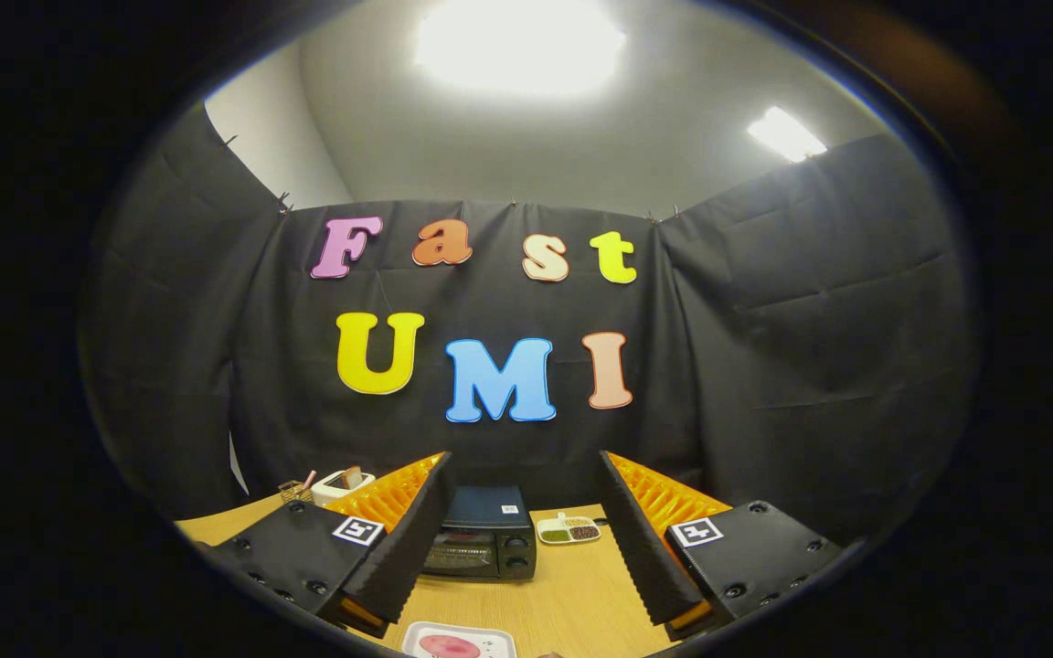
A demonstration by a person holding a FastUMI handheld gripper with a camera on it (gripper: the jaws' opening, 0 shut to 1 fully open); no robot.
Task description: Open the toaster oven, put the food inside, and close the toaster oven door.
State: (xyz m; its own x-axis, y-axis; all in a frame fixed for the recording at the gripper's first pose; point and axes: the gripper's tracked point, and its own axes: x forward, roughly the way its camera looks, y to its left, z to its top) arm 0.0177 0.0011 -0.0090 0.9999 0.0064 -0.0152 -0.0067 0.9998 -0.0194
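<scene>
A small black toaster oven (483,541) stands on the wooden table (572,594) beyond my fingers, its glass door shut and its knobs on the right side. Close below the gripper lies a white plate (459,642) with a pink piece of food (449,647) on it. My gripper (522,539) is held above the table, well short of the oven, its two fingers (408,548) wide apart with nothing between them.
To the oven's right sits a white divided dish (569,529) with green and brown fillings. At the back left stand a white toaster (342,484) and a small wire basket (293,491). Black cloth walls close the booth behind and at both sides.
</scene>
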